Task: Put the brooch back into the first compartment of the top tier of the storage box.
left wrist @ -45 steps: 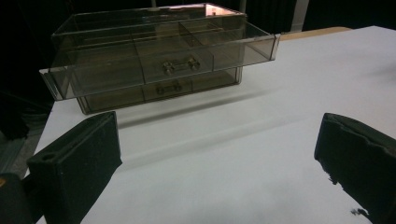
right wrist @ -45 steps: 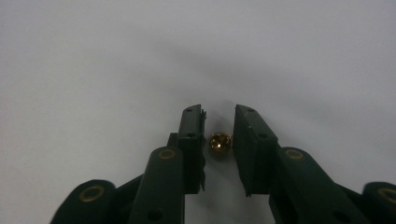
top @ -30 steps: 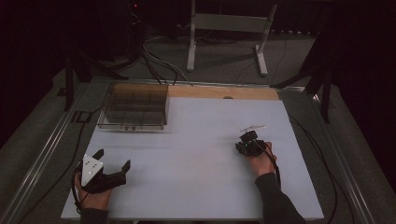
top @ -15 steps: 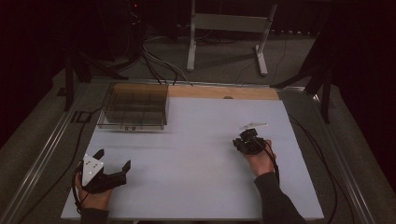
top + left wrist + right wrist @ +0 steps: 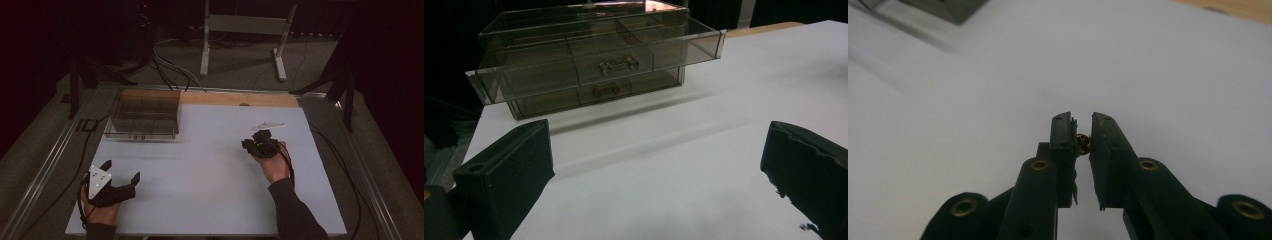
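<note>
- Your right gripper (image 5: 1083, 131) has its jaws drawn in close, and there's a tiny brown-gold thing (image 5: 1082, 142) pinched between them; it's too small to tell what it is.
- In the high view that right gripper (image 5: 258, 143) sits right of centre, held in your right hand (image 5: 272, 165) above the white table (image 5: 210, 170), sleeve running down to the lower right corner.
- Just above it in that view lies a thin pale strip (image 5: 267, 126) on the white surface, apart from the jaws.
- Your left gripper (image 5: 120, 175) is down in the lower left of the high view, jaws spread wide with nothing between them, your left hand (image 5: 100, 212) wrapped under it.
- In the left gripper view the two black jaws stand far apart at the bottom corners, bare white table between them.
- Beyond them, in the upper left of that view, stands a clear drawer box (image 5: 589, 55): its top drawer is pulled out, with dividers inside, and each of the two drawers has a small handle.
- In the high view the drawer box (image 5: 144, 114) sits upper left, at the table's far edge beside a wooden strip (image 5: 235, 98).
</note>
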Tool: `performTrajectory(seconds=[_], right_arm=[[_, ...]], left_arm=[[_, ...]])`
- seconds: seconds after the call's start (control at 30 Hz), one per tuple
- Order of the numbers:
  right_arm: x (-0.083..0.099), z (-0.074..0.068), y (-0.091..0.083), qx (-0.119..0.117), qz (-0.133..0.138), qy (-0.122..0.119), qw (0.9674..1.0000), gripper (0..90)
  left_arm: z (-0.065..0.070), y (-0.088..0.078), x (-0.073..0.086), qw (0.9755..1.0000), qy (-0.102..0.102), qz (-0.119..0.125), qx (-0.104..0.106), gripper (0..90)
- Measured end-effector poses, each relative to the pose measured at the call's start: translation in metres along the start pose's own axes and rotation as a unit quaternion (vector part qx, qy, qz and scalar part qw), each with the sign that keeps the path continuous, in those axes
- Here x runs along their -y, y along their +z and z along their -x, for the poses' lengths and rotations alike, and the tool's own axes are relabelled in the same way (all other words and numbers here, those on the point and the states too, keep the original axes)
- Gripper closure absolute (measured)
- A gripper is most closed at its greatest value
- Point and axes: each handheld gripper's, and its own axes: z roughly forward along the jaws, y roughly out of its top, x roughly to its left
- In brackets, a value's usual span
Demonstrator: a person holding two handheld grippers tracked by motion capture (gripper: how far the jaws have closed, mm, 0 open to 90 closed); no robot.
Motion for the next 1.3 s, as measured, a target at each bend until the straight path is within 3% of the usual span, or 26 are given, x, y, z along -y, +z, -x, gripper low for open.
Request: performTrajectory(seconds=[0.2, 0.33, 1.3], right_arm=[[-0.012, -0.008, -0.001, -0.012, 0.009, -0.005, 0.9999, 81.0], [-0.022, -0.016, -0.002, -0.033, 0.024, -0.005, 0.9991, 81.0], [-0.071, -0.059, 0.009, -0.076, 0.05, -0.039, 0.9951, 80.9]], left_arm=[[0.0, 0.0, 0.0, 1.0, 0.002, -0.001, 0.0, 1.1], [0.0, 0.0, 0.0, 1.0, 0.003, -0.002, 0.0, 1.1], [-0.002, -0.001, 0.001, 1.0, 0.005, -0.004, -0.003, 1.1]])
